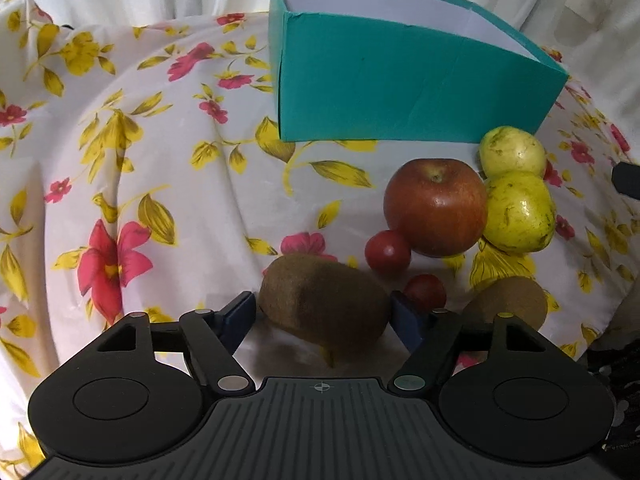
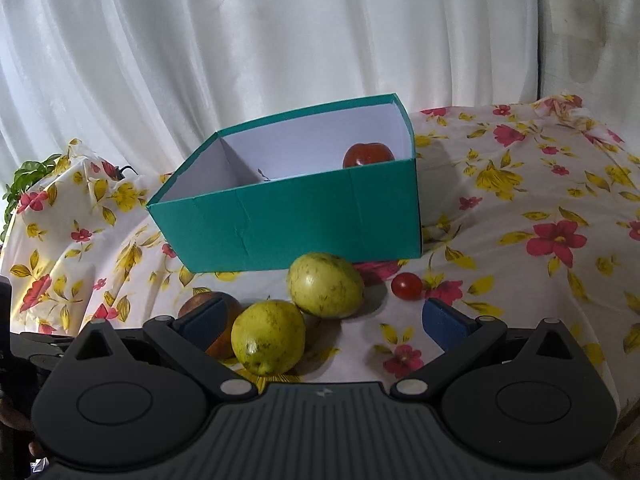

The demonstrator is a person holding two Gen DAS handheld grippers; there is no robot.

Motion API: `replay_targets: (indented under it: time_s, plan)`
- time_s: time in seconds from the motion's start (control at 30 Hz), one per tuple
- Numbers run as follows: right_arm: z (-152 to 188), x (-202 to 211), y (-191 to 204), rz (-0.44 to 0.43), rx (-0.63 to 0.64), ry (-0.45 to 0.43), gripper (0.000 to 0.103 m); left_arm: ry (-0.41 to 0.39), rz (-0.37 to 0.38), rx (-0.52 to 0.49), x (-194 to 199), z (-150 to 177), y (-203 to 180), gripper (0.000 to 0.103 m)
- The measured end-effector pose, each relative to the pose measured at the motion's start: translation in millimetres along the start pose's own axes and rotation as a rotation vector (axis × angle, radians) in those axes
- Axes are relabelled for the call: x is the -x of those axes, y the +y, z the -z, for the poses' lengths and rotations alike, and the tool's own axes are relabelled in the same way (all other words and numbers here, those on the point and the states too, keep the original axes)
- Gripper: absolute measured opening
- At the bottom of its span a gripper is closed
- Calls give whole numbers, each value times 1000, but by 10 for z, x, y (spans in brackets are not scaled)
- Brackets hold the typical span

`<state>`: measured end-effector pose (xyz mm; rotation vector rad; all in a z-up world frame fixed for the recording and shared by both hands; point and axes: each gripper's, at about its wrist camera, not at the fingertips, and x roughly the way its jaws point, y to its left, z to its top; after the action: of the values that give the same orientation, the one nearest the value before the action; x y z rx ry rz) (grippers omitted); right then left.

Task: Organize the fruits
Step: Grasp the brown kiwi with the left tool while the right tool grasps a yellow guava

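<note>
In the left wrist view my left gripper (image 1: 323,312) has its blue pads on both sides of a brown kiwi (image 1: 324,304), closed on it. Beyond lie two cherry tomatoes (image 1: 387,254), a red apple (image 1: 436,206), two yellow-green guavas (image 1: 518,216) and a second kiwi (image 1: 516,300). The teal box (image 1: 400,92) stands behind them. In the right wrist view my right gripper (image 2: 326,320) is open and empty, with the near guava (image 2: 268,338) between its fingers and another guava (image 2: 326,284) ahead. A red apple (image 2: 368,155) lies inside the box (image 2: 304,216).
A floral cloth (image 1: 140,160) covers the table, with white curtains (image 2: 240,40) behind. A cherry tomato (image 2: 406,285) lies right of the guavas. A green plant (image 2: 24,184) shows at the far left.
</note>
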<state>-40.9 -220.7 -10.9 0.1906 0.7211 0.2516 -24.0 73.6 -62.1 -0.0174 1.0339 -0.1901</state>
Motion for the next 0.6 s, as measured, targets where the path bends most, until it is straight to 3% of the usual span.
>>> replay_targets:
  time_s: [0.3, 0.6]
  plan:
    - [62, -1, 27, 22, 3, 20, 103, -23, 13, 21, 4, 1, 16, 73]
    - [63, -159, 113, 47, 37, 44, 103, -90, 25, 30, 351, -39, -85, 73]
